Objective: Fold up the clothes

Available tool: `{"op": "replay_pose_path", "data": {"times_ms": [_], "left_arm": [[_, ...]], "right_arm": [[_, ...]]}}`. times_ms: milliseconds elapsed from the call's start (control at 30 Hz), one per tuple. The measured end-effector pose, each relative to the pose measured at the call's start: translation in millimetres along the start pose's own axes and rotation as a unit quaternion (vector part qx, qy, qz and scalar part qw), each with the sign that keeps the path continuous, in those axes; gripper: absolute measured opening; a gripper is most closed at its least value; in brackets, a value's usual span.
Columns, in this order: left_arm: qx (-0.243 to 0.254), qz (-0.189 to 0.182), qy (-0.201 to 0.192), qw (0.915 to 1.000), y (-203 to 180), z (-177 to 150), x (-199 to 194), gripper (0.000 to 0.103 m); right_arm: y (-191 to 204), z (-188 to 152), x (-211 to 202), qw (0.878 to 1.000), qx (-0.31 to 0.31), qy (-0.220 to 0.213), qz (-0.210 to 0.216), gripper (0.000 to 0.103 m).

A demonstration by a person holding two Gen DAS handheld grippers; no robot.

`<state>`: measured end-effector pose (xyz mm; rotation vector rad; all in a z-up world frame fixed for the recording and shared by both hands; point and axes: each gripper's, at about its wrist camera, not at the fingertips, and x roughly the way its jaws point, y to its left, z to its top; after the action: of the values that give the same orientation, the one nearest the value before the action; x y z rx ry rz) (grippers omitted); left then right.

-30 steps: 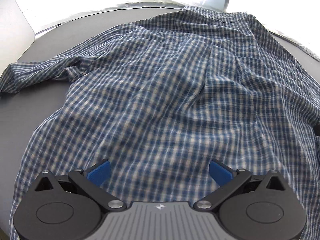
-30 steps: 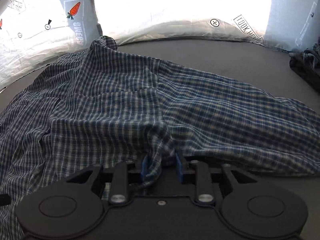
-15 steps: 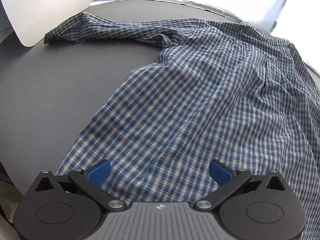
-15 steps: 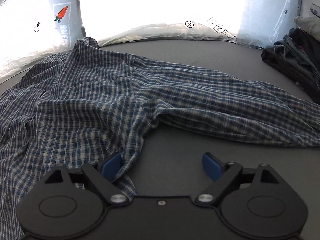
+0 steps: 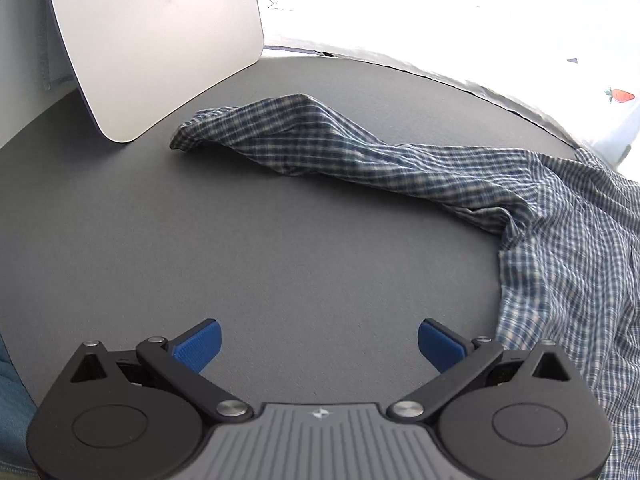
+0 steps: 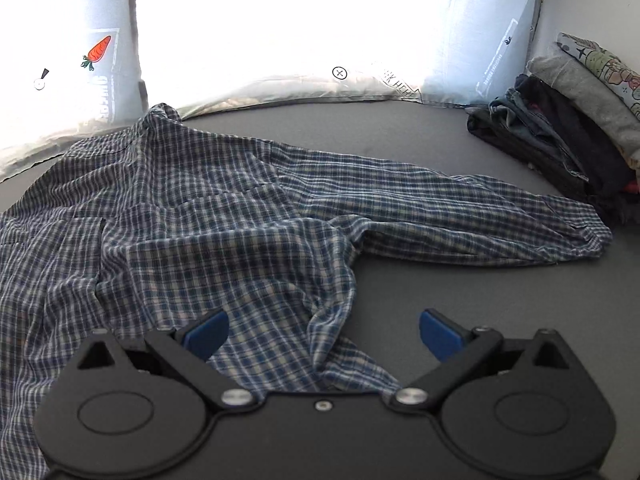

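A dark grey table [image 5: 280,240] fills both views, and most of its right part is covered by a blue-and-white checked shirt [image 6: 224,220] lying crumpled and unfolded. In the right wrist view one sleeve [image 6: 480,216] reaches out to the right, its cuff ending just short of a pile of folded clothes [image 6: 568,120] at the table's far right edge. In the left wrist view the other sleeve [image 5: 320,148] trails leftwards across the bare table towards a pale, rounded board [image 5: 160,40] standing at the back. The right gripper [image 6: 324,334] is opening, its jaws spread wide; a raised fold of the shirt's hem lies between the blue pads [image 6: 206,334], which do not press on it. The left gripper [image 5: 320,344] is also spread wide over bare table, with nothing between its pads and the shirt's edge just beside its right finger.
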<state>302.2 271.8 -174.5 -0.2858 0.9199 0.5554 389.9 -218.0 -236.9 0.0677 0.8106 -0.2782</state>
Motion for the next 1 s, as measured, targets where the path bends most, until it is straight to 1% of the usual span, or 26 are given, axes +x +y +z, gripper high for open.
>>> {"op": "replay_pose_path", "data": {"times_ms": [33,100,133,233,300,367,433,533,567,633,700,800,900,1000], "left_arm": [[-0.001,-0.002,-0.003,1.0000,9,5,4,0.103],[0.000,-0.012,0.001,0.9999,21,14,14,0.103],[0.001,-0.017,0.004,0.9998,27,19,19,0.103],[0.023,-0.035,0.020,0.9989,31,31,37,0.103],[0.041,-0.048,0.029,0.9976,29,39,46,0.103],[0.052,-0.073,0.023,0.9957,23,47,50,0.103],[0.061,-0.094,0.010,0.9937,16,56,54,0.103],[0.067,-0.124,-0.001,0.9900,5,69,63,0.102],[0.069,-0.135,-0.004,0.9884,1,75,68,0.100],[0.072,-0.141,-0.004,0.9874,-7,85,80,0.092],[0.073,-0.143,0.000,0.9871,-13,95,92,0.075],[0.068,-0.138,0.012,0.9880,-17,109,111,0.064],[0.061,-0.137,0.012,0.9886,-14,127,123,0.060],[0.066,-0.137,0.003,0.9884,-16,150,140,0.060]], "right_arm": [[12,-4,-4,1.000,-0.001,0.001,0.015,0.103],[47,-14,-7,0.998,-0.036,0.008,0.051,0.103],[63,-18,-8,0.997,-0.048,0.015,0.061,0.103],[108,-29,-9,0.994,-0.069,0.040,0.078,0.103],[130,-32,-10,0.991,-0.077,0.057,0.094,0.103],[151,-32,-12,0.987,-0.099,0.065,0.110,0.103],[169,-31,-13,0.983,-0.131,0.065,0.108,0.103],[186,-24,0,0.981,-0.149,0.071,0.102,0.103],[188,-20,6,0.981,-0.151,0.074,0.101,0.103],[191,-11,19,0.981,-0.147,0.082,0.099,0.103],[193,-1,32,0.981,-0.139,0.090,0.097,0.103],[192,11,45,0.983,-0.113,0.107,0.096,0.103],[189,15,51,0.986,-0.084,0.112,0.094,0.103],[190,15,52,0.986,-0.091,0.106,0.093,0.103]]}}
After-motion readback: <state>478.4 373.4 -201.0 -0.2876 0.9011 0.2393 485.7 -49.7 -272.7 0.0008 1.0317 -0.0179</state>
